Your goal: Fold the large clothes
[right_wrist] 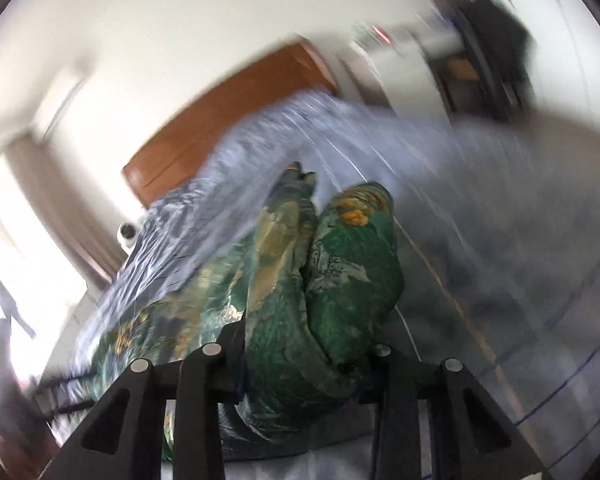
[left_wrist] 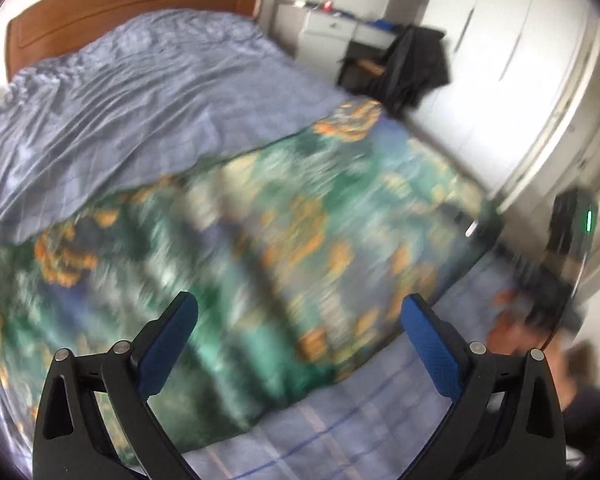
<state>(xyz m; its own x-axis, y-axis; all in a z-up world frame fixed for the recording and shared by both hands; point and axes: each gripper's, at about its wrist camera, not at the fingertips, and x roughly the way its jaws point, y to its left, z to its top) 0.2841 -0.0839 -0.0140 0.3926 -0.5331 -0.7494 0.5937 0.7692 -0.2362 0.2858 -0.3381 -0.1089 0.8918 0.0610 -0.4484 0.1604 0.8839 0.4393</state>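
A large green cloth with orange and cream patterns lies spread across the near half of the bed, blurred in the left wrist view. My left gripper hangs open above its near edge, and nothing sits between its blue pads. In the right wrist view the same cloth is bunched into thick folds that rise up from between the fingers. My right gripper is shut on that bunch, which hides its fingertips. A dark housing with a green light, at the right of the left wrist view, is blurred.
A blue-lilac sheet covers the bed, with a wooden headboard behind it. A white nightstand, a dark garment on a chair and white wardrobe doors stand to the right. A person's hand shows beside the bed.
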